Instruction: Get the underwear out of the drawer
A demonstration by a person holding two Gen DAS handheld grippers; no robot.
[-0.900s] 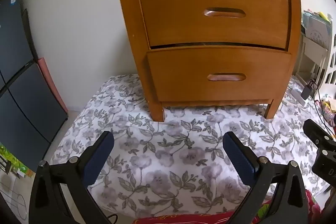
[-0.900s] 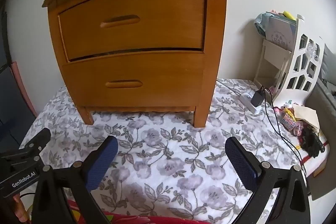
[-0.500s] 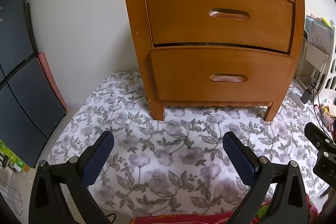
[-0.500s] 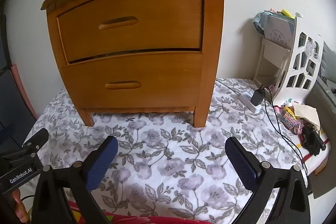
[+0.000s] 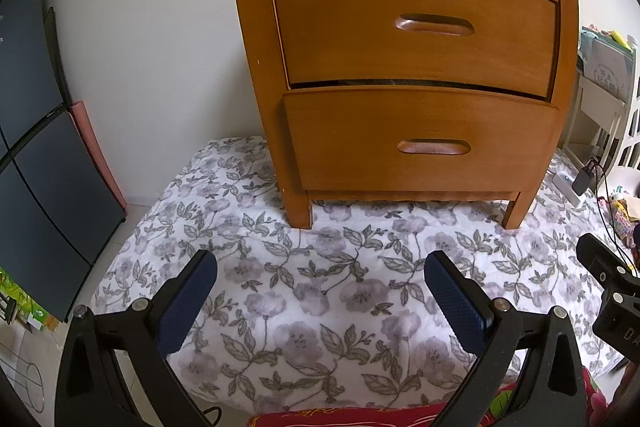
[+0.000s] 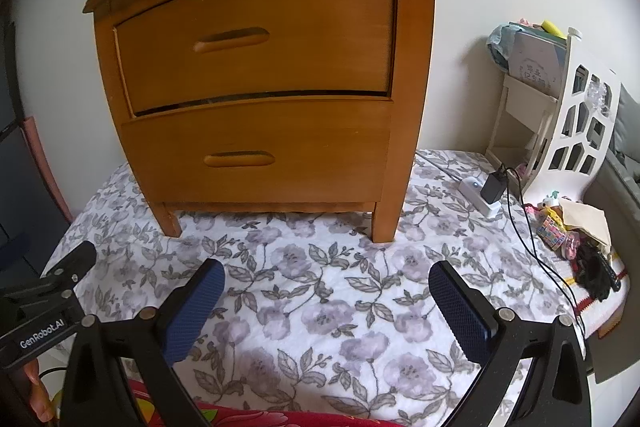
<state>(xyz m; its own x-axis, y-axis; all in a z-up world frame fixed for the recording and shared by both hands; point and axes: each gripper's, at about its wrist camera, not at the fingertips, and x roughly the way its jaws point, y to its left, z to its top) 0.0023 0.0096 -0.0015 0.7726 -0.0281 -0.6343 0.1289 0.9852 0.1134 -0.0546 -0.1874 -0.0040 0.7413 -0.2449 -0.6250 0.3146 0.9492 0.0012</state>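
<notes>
I see both drawers closed on the nightstand (image 5: 416, 75) at the bed's (image 5: 320, 291) far edge; left hand-held gripper (image 5: 320, 291) and right hand-held gripper (image 6: 326, 295) wide open, empty.

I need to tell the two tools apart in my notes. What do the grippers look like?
Both look alike: black angular frames with silver rivets and dark blue, dotted-texture pads. The left gripper also shows in the right wrist view, its black body marked "GenRobot.AI" in white. The right gripper matches it.
</notes>
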